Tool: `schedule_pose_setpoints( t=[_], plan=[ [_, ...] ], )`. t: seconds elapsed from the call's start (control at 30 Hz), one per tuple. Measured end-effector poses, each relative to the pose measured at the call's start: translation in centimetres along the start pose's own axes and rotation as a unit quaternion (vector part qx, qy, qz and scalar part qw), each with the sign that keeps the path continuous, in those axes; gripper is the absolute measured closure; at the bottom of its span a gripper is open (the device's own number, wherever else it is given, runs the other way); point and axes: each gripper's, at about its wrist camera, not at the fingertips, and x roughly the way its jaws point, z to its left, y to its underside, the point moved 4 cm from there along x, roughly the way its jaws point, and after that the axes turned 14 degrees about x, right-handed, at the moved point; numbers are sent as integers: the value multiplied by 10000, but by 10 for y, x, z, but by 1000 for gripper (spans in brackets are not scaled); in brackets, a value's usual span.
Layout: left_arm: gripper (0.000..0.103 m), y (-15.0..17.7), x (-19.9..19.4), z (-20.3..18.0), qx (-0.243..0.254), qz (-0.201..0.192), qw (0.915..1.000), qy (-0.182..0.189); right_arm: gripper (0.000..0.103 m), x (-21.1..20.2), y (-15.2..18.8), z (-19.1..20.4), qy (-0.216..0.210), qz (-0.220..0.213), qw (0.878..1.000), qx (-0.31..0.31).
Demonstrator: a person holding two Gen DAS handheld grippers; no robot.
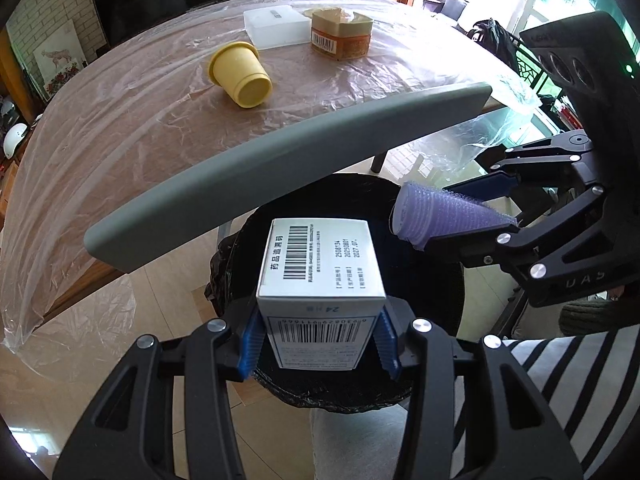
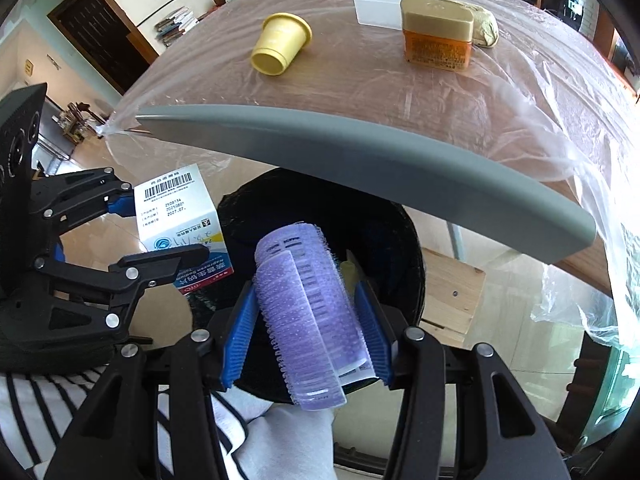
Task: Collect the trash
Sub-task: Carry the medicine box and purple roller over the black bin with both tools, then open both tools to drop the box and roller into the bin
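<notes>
My left gripper (image 1: 318,340) is shut on a white medicine box (image 1: 320,264) with barcodes and holds it over the black-lined trash bin (image 1: 424,384). It also shows in the right wrist view (image 2: 180,220). My right gripper (image 2: 306,320) is shut on a purple hair roller (image 2: 304,312) and holds it above the same bin (image 2: 400,240). The roller also shows in the left wrist view (image 1: 440,216), at the bin's right rim. A yellow cup (image 1: 240,74) lies on its side on the table.
The plastic-covered table (image 1: 140,128) also carries a white box (image 1: 276,24), an orange jar with a gold lid (image 1: 342,36) and a beige lump (image 2: 486,26). A grey chair back (image 1: 280,160) arches between the bin and the table.
</notes>
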Motion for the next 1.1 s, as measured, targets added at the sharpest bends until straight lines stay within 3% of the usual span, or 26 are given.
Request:
schedule_pose_setpoints(
  t=[1.1],
  plan=[
    [55, 1, 30, 0, 63, 229, 9997, -91, 54, 26, 0, -7, 448, 0, 9990, 59]
  ],
)
